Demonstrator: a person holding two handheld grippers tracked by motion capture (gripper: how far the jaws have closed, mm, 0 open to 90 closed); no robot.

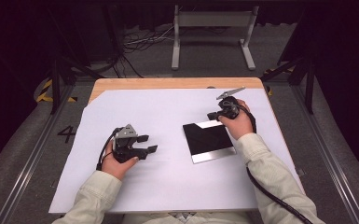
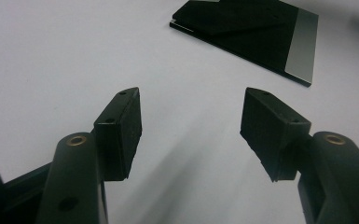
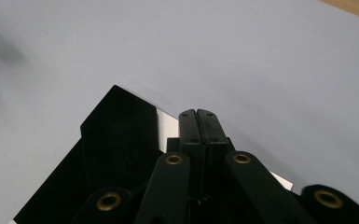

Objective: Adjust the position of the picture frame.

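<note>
A flat black square plate [image 1: 209, 140] with silver strips along two edges lies on the white sheet, right of centre. My right gripper [image 1: 213, 115] hovers over the plate's far corner. Its jaws are shut, pressed together with nothing seen between them. In the right gripper view the right gripper [image 3: 199, 114] points past the black plate [image 3: 116, 154] and its silver strip. My left gripper [image 1: 147, 143] rests on the sheet to the left of the plate, open and clear of it. In the left gripper view the left gripper [image 2: 191, 100] is empty and the plate [image 2: 256, 32] lies farther off.
The white sheet [image 1: 168, 186] covers most of a wooden table [image 1: 168, 83], whose bare wood shows along the far edge. A metal stand [image 1: 212, 28] and cables lie on the floor beyond. Each gripper trails a black cable.
</note>
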